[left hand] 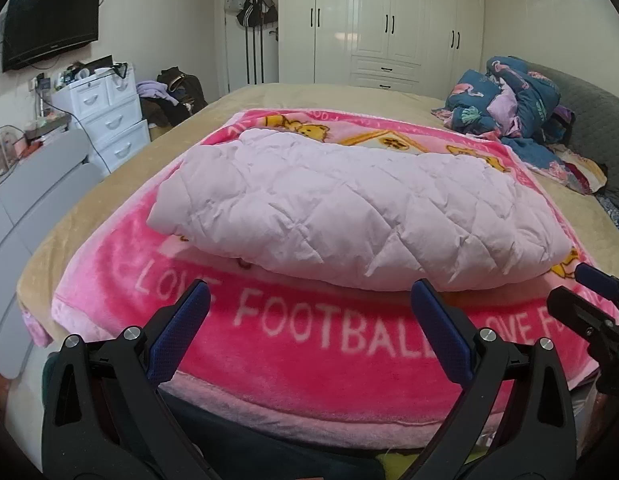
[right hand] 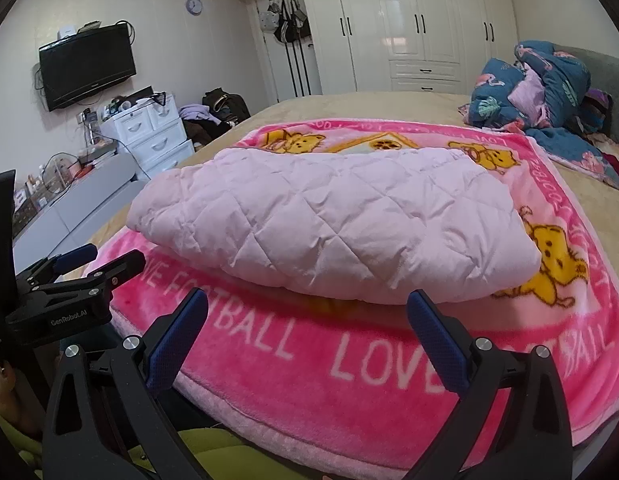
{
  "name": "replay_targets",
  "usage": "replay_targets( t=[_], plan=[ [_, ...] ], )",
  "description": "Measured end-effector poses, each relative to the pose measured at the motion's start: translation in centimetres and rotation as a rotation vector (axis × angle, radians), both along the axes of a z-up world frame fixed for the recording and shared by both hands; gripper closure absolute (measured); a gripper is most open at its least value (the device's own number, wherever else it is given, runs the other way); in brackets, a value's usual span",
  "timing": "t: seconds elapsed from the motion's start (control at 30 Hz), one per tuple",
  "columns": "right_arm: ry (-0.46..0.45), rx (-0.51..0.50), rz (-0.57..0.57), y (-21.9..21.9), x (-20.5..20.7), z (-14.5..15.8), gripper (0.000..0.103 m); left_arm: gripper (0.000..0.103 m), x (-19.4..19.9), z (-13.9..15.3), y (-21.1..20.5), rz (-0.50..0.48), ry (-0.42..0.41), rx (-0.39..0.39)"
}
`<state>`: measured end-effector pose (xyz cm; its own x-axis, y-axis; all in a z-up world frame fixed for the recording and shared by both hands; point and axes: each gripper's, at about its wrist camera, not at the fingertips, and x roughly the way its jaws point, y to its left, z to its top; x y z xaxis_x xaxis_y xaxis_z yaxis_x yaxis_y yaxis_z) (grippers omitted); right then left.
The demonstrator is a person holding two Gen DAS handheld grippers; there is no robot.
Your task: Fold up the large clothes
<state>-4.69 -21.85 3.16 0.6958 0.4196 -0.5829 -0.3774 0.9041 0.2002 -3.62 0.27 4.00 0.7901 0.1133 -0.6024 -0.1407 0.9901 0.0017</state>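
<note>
The folded pink jacket [left hand: 349,216] lies on the blanket [left hand: 309,344], while the left gripper [left hand: 309,300] and right gripper [right hand: 307,308] hover before it, fingers spread, holding nothing.

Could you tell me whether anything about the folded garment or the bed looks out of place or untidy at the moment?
The folded pink quilted garment lies compact on the pink blanket, nothing askew. The only untidy spot is the crumpled blue floral bedding heaped at the far right of the bed. Both grippers are open, holding nothing.
</note>
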Motion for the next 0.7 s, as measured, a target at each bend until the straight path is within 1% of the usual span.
replay_targets(
  t=[0.07,0.1,0.17,0.2,0.23,0.27,0.3,0.33,0.37,0.4,0.43,0.47,0.5,0.53,0.57,0.6,0.63,0.67,0.7],
  plan=[
    [0.009,0.012,-0.019,-0.5,0.4,0.1,0.004,0.009,0.0,0.0,0.5,0.003,0.002,-0.025],
    [0.019,0.025,-0.047,-1.3,0.6,0.0,0.004,0.009,0.3,-0.1,0.9,0.010,0.009,-0.036],
    [0.013,0.040,-0.150,-4.2,1.1,-0.3,0.004,0.009,1.3,0.1,3.3,0.035,0.045,-0.067],
    [0.016,0.038,-0.221,-6.1,1.4,-0.6,0.004,0.009,2.3,0.4,3.9,0.055,0.059,-0.073],
    [0.029,0.039,-0.282,-7.9,1.7,-0.9,0.004,0.009,3.5,0.9,6.1,0.097,0.077,-0.075],
    [0.039,0.038,-0.366,-10.4,1.8,-1.5,0.004,0.009,4.5,1.5,8.4,0.144,0.080,-0.074],
    [0.036,0.021,-0.484,-13.9,1.7,-2.4,0.004,0.009,5.3,2.1,10.4,0.182,0.077,-0.075],
    [0.055,-0.010,-0.622,-17.7,1.4,-3.5,0.004,0.009,6.4,2.8,13.6,0.229,0.073,-0.072],
    [0.087,-0.026,-0.760,-21.8,0.7,-4.9,0.004,0.009,7.6,3.4,16.9,0.286,0.066,-0.050],
    [0.111,-0.041,-0.861,-24.8,0.0,-6.0,0.004,0.009,8.8,3.8,19.8,0.335,0.065,-0.020],
    [0.140,-0.082,-1.017,-28.9,-1.6,-7.4,0.004,0.009,9.8,3.9,22.0,0.376,0.070,0.005],
    [0.154,-0.108,-1.108,-31.5,-2.9,-8.3,0.004,0.009,11.3,3.6,25.6,0.459,0.081,0.055],
    [0.194,-0.160,-1.256,-35.2,-5.2,-9.5,0.004,0.009,12.5,3.2,28.5,0.506,0.095,0.083],
    [0.224,-0.180,-1.364,-38.0,-7.4,-10.4,0.004,0.009,13.6,2.5,31.2,0.542,0.118,0.092],
    [0.253,-0.170,-1.414,-40.0,-8.8,-11.2,0.004,0.009,14.7,1.6,33.8,0.579,0.150,0.091],
    [0.311,-0.171,-1.485,-42.6,-10.8,-12.3,0.004,0.009,15.5,0.8,35.7,0.598,0.174,0.076],
    [0.360,-0.164,-1.549,-44.8,-12.7,-13.4,0.004,0.009,16.7,-0.5,38.0,0.609,0.201,0.041],
    [0.417,-0.133,-1.602,-46.9,-14.5,-14.6,0.004,0.009,17.9,-1.8,40.0,0.616,0.222,0.002],
    [0.433,-0.106,-1.647,-48.0,-15.7,-15.2,0.004,0.009,18.6,-2.8,41.3,0.625,0.235,-0.022]
  ],
)
